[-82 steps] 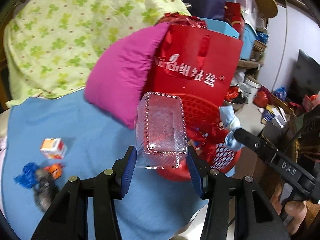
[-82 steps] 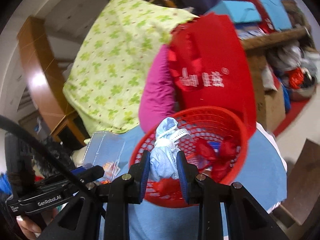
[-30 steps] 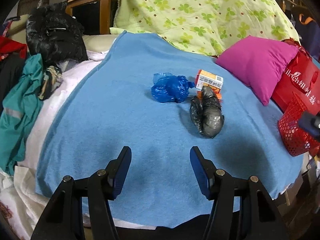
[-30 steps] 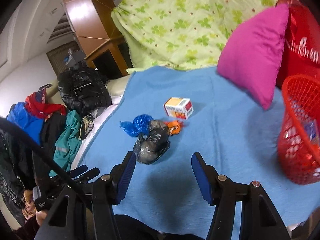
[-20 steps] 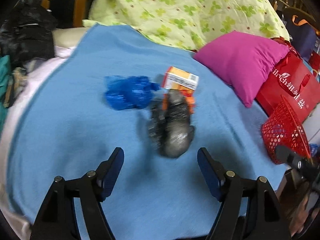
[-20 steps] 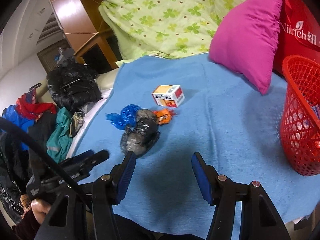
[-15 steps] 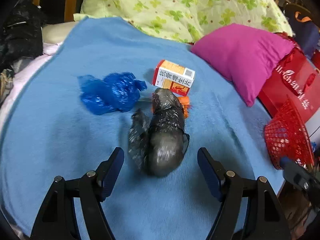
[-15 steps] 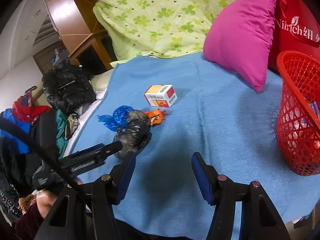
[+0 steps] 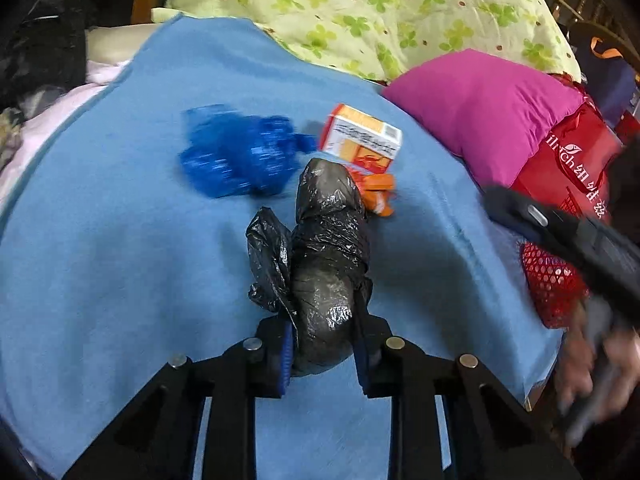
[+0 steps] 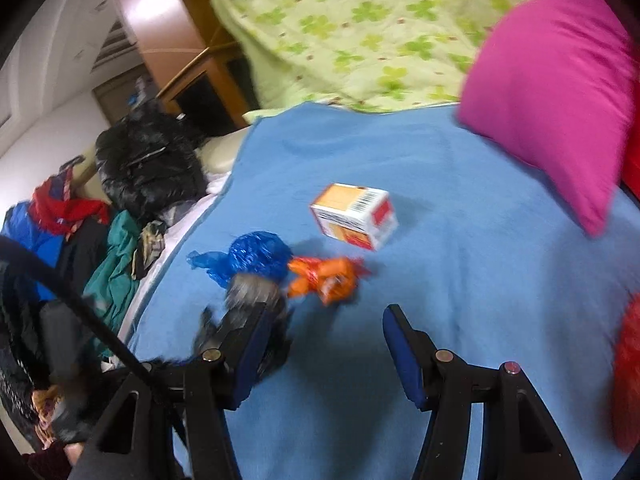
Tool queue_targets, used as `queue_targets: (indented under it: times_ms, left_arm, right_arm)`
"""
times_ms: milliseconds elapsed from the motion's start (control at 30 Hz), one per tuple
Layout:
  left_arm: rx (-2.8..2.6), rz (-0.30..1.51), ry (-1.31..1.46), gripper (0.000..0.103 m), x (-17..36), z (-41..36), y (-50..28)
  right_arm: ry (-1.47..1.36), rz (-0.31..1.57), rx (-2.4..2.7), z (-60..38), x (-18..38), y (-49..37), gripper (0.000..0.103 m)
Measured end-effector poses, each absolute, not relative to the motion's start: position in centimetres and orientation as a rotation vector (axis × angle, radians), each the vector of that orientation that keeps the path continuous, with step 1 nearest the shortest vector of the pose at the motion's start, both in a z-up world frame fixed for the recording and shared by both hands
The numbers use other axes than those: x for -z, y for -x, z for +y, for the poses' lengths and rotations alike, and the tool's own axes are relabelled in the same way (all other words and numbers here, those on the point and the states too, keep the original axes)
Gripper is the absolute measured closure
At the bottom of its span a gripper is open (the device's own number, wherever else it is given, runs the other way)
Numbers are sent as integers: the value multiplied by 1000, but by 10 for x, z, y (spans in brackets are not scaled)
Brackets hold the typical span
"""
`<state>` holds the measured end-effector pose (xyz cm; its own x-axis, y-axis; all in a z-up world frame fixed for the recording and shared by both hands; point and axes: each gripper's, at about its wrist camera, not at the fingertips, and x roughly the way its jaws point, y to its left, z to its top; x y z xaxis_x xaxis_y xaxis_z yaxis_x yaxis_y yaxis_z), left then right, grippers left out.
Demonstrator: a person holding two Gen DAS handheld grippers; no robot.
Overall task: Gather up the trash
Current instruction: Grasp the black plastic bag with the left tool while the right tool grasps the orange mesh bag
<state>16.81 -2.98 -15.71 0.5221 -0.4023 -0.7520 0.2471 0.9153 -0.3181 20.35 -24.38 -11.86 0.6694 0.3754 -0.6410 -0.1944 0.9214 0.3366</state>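
A crumpled black plastic bag lies on the blue blanket. My left gripper is shut on its near end. Behind it lie a blue plastic bag, an orange wrapper and a white-and-orange box. My right gripper is open and empty, hovering just short of the orange wrapper, with the box and the blue bag beyond. The black bag shows blurred by its left finger. The red basket stands at the blanket's right edge.
A magenta pillow and a green clover quilt lie at the back. A red paper bag stands behind the basket. Dark clothes are piled off the blanket's left side. The right gripper's body crosses the left wrist view.
Both grippers let go of their trash at the basket and swung back to the blanket. My left gripper moved in and closed on the black bag. My right gripper moved toward the orange wrapper.
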Motion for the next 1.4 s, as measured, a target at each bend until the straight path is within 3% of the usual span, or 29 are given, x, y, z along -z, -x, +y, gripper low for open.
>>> queue_targets:
  times_ms: [333, 433, 467, 633, 700, 900, 1067, 1400]
  left_arm:
    - [329, 968, 160, 76, 161, 4, -151]
    - [332, 974, 170, 75, 163, 6, -154]
    - [333, 974, 166, 75, 163, 6, -154]
    - [335, 976, 169, 69, 167, 3, -161]
    - [332, 984, 183, 65, 168, 5, -162]
    - [331, 977, 188, 65, 169, 3, -162]
    - [314, 977, 197, 74, 164, 6, -153]
    - [348, 831, 96, 75, 100, -28, -117]
  right_arm:
    - [-111, 868, -424, -199, 158, -297, 41]
    - [-81, 940, -443, -196, 175, -305, 45]
    - [-65, 955, -452, -195, 178, -302, 52]
    - [12, 958, -447, -191, 181, -281, 62]
    - [38, 950, -419, -190, 181, -277, 63]
    - [-47, 918, -364, -196, 175, -252, 64]
    - [-171, 880, -360, -217, 162, -203, 64]
    - [-245, 739, -339, -254, 104, -121, 64]
